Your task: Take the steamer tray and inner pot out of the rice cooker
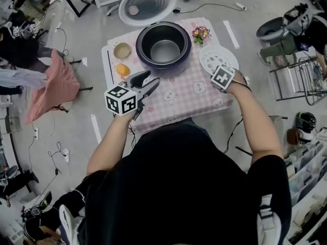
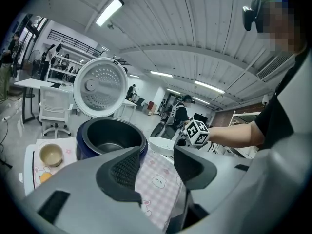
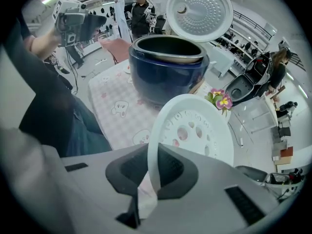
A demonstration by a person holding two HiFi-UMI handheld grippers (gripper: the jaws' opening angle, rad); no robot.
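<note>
Pinched between the pads of the right gripper (image 3: pixel 152 172): the rim of the white perforated plastic steamer tray (image 3: pixel 195 130), jaws nearly together with only that thin edge between them. Taken by the rim, probably for want of any other hold on so flat a disc. Carried out of the dark blue round rice cooker (image 3: pixel 165 79) and held low at the right end of the table, just beside the cooker, likely for setting down clear of its mouth. Hard to tell whether touching the cloth yet.

Poised in front of the cooker, the left gripper (image 2: pixel 158 172), jaws wide apart and nothing between them. Seemingly kept ready for the 2nd item. Seated inside the cooker, untouched: the grey metal inner pot (image 1: pixel 164 50). Swung fully up behind it, the round white-lined lid (image 1: pixel 148 3), leaving the opening free.

Underneath, a small table under a pink checked cloth with cartoon animals (image 1: pixel 184 98). On it, 1 small beige bowl (image 1: pixel 122 50), 1 round orange item (image 1: pixel 122 69) and a little posy of flowers (image 1: pixel 201 33). All around, grey floor strewn with cables, shelving at the edges, people well apart in the background.
</note>
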